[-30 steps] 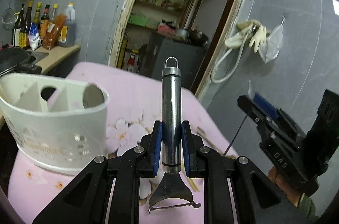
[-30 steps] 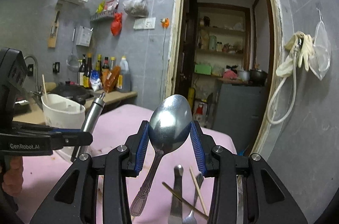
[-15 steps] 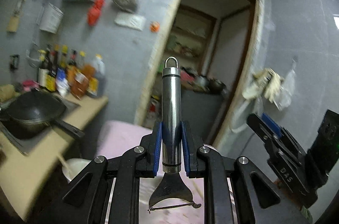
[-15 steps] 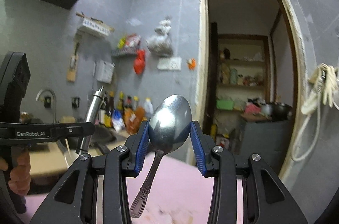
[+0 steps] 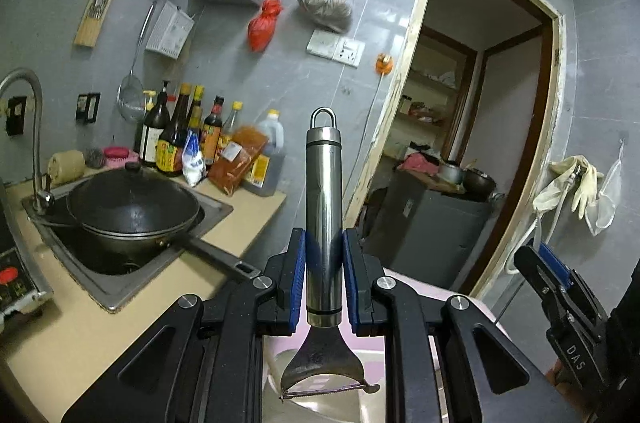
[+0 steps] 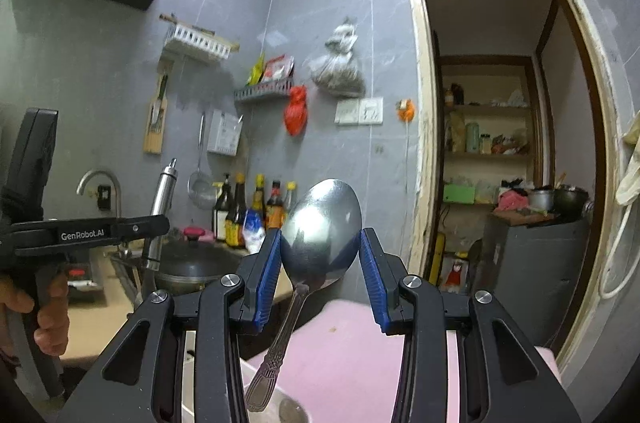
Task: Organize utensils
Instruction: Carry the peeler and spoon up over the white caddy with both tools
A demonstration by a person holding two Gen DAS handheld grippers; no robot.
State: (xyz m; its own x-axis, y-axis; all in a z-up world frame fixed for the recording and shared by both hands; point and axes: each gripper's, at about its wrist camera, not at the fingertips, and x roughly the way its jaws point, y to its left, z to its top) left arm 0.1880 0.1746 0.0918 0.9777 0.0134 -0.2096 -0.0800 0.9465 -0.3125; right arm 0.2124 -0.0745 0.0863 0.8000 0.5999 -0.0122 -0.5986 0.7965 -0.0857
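Both views have swung up and leftward since the earlier frames: the pink table and white holder that filled the lower part have sunk almost out of sight, and sink, wok and bottles now sit at left. The left gripper (image 5: pixel 324 279) is clamped on the peeler (image 5: pixel 323 215) by its steel handle, hanging loop up, blade down at bottom centre. The right gripper (image 6: pixel 320 263) pinches the spoon (image 6: pixel 320 235) by its bowl, so the patterned handle dangles toward lower left. Both grips leave the working or long end pointing down, which I judge suits dropping each into the holder (image 6: pixel 256 379), whose white rim shows pale at the bottom edge, under the spoon handle.

Only the left view shows the wok (image 5: pixel 132 211) lying in the sink (image 5: pixel 120 287), and the blade over a pale surface. Only the right view shows the hood at upper left, the hand (image 6: pixel 44 319) on the left gripper's grip, and the peeler seen from the side, leaning slightly.
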